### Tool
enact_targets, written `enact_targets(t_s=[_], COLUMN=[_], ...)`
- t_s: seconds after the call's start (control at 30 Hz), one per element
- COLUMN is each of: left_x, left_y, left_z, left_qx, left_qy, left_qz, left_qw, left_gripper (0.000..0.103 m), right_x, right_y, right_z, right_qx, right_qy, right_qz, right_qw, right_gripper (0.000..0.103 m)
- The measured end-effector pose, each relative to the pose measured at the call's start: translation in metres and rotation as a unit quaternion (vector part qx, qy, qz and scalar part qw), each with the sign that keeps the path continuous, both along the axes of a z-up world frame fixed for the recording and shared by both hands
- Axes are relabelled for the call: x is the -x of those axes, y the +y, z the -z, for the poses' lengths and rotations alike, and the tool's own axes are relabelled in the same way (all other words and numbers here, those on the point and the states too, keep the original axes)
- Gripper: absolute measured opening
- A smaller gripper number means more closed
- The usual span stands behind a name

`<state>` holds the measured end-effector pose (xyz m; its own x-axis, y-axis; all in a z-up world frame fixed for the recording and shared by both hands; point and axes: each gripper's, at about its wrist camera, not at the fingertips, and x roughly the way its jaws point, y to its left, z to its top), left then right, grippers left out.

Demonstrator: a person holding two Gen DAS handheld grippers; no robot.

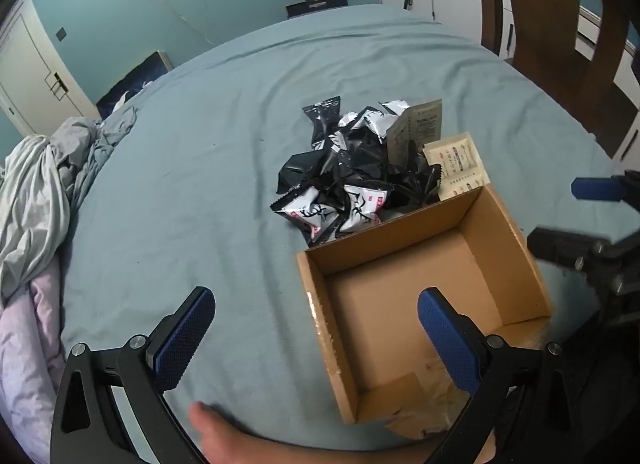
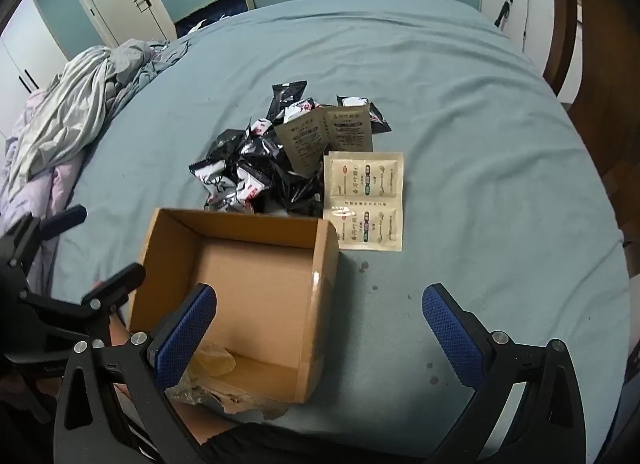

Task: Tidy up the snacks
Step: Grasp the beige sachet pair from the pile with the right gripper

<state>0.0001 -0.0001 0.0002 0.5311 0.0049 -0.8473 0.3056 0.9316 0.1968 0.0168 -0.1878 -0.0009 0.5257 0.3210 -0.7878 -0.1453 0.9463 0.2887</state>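
Spreading under everything, the bed (image 1: pixel 200 192) with its blue-grey sheet carried all the things and reached far ahead of both pairs of tongs. A crumpled heap of bedding (image 1: pixel 44 192) lay well off to the left of the left tongs (image 1: pixel 316 338), at the bed's edge. The cardboard box (image 1: pixel 516 264), open at the top and holding no snacks, stood on the sheet just ahead of both tools: the right finger of the left tongs hung over its near part, and the left finger of the right tongs (image 2: pixel 320 334) hung over its near part from the other side. Beyond the box's far wall, straight ahead of the tongs and close against the cardboard, lay the pile of snack packets (image 2: pixel 256 168), black and white wrappers heaped together. Two brownish sachets (image 2: pixel 328 134) leaned on the right of that pile, and a pair of joined cream sachets (image 2: pixel 366 200) lay flat on the sheet just right of the box's far corner, ahead of the right tongs' gap. Both pairs of tongs stood spread wide with nothing between their blue pads, released and gripping nothing. A bare forearm (image 1: pixel 256 446) showed at the bottom edge below the left tongs.
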Motion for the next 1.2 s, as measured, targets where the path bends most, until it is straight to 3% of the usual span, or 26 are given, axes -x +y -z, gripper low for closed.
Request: enact_targets(t_s=[0.23,0.53,0.8,0.9,1.07,1.1,1.17,1.2], left_x=[-0.002,-0.013,-0.036,-0.046,-0.065,-0.069,-0.075,-0.079], left_y=[0.003,0.007,0.022,0.034,0.05,0.054,0.057,0.058], left_z=[-0.002,0.0,0.009,0.009,0.017,0.019,0.021,0.023], left_qx=[-0.005,0.022,0.032,0.047,0.058,0.059,0.062,0.064], left_qy=[-0.004,0.005,0.026,-0.011,0.017,0.018,0.023,0.027], left_qz=[-0.001,-0.007,-0.04,-0.061,-0.097,-0.103,-0.11,-0.11], left_qw=[1.0,0.9997,0.9984,0.997,0.9935,0.9927,0.9918,0.9915], left_gripper=[0.103,0.103,0.103,0.103,0.103,0.103,0.103,0.103], right_x=[-0.03,-0.101,-0.158,-0.171,-0.176,-0.175,-0.173,-0.172], right_y=[-0.019,-0.035,-0.003,0.01,0.025,0.024,0.021,0.017], right_z=[0.0,0.032,0.071,0.084,0.09,0.088,0.085,0.081], right_qx=[0.013,0.003,0.011,0.032,0.07,0.07,0.061,0.055], right_qy=[0.004,0.076,0.139,0.146,0.135,0.135,0.14,0.142], right_qz=[0.024,0.055,0.018,0.004,-0.006,-0.008,-0.002,0.004], right_qw=[1.0,0.996,0.99,0.989,0.988,0.988,0.988,0.988], right_gripper=[0.103,0.103,0.103,0.103,0.103,0.101,0.078,0.076])
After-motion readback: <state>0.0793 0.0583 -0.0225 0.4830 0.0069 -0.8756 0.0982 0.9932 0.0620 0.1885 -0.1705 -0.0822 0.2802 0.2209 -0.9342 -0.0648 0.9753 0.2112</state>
